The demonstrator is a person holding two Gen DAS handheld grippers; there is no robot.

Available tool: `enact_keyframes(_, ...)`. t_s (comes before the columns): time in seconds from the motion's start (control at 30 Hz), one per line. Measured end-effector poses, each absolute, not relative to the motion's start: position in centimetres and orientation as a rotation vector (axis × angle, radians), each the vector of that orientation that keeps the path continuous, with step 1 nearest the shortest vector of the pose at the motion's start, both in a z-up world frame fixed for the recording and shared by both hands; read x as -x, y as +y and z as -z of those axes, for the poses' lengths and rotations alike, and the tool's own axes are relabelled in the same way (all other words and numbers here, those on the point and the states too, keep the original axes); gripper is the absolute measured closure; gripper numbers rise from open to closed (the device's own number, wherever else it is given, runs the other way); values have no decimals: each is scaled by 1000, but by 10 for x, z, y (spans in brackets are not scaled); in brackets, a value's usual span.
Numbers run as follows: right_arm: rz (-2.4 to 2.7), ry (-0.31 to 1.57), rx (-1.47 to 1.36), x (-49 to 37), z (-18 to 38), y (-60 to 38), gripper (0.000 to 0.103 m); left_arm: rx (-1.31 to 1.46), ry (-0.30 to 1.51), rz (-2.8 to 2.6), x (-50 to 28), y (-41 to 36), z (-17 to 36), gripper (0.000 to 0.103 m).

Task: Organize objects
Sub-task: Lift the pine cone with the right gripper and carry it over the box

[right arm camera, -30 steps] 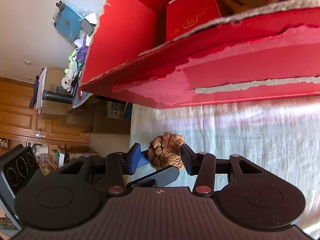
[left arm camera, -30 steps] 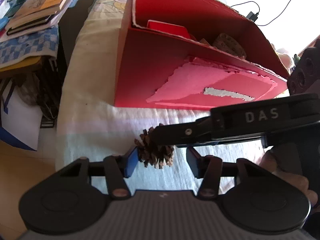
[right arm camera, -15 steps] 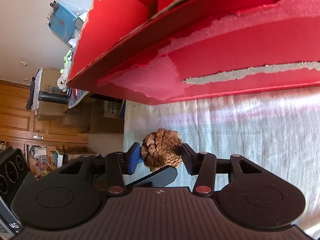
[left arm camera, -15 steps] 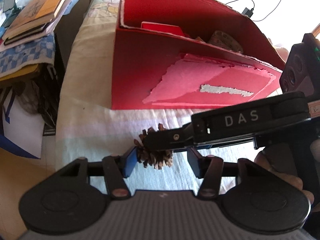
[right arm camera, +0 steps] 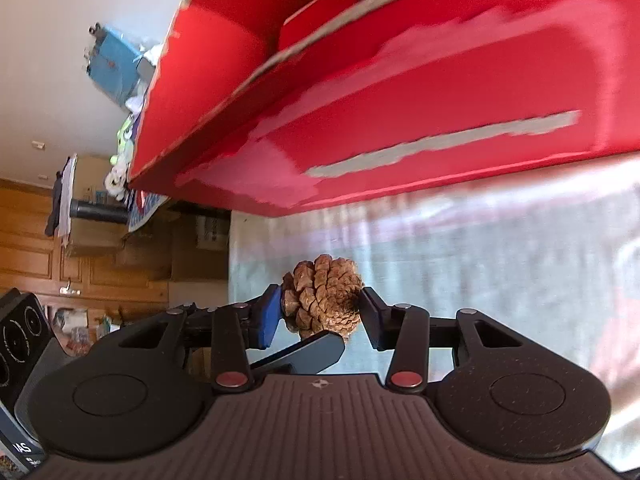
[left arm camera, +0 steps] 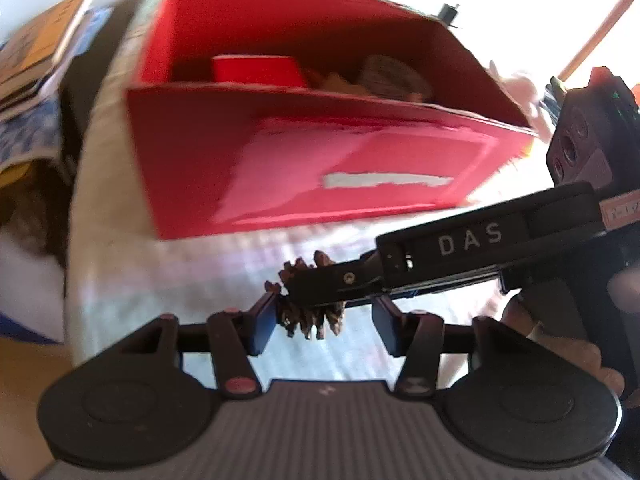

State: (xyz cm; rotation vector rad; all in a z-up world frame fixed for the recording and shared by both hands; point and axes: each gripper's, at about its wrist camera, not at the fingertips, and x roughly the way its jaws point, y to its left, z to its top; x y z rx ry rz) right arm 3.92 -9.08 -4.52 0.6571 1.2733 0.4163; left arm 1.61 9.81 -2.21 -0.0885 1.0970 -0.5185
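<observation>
A brown pinecone (right arm camera: 322,298) sits between the fingers of my right gripper (right arm camera: 320,312), which is shut on it just above the pale cloth (right arm camera: 480,264). In the left wrist view the same pinecone (left arm camera: 312,320) lies between the jaws of my left gripper (left arm camera: 324,326), which stand open around it; its left pad seems to touch the cone. The right gripper's black finger (left arm camera: 440,256) crosses over the cone from the right. A red cardboard box (left arm camera: 300,152) stands open beyond, holding a red packet (left arm camera: 256,72) and other items.
Stacked books (left arm camera: 36,52) and a checked cloth lie at the far left beside the bed-like surface. A cable and charger (left arm camera: 450,10) lie behind the box. Wooden cabinets (right arm camera: 48,264) and a blue object (right arm camera: 112,68) show in the right wrist view.
Both grippers and the pinecone have shifted; the red box now sits more fully in view and the frames are motion-blurred. The right gripper keeps its hold on the cone.
</observation>
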Motion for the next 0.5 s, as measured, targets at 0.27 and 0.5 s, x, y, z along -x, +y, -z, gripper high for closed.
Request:
enact_keyframes(0.27,-305,1208,-733,-19,32,-145,58,20,1071,682,-19,50,11,50)
enact_keyframes(0.5,-190,1111,-819,1,16,-191,58,-63,1012,822,-18,1,-7,50)
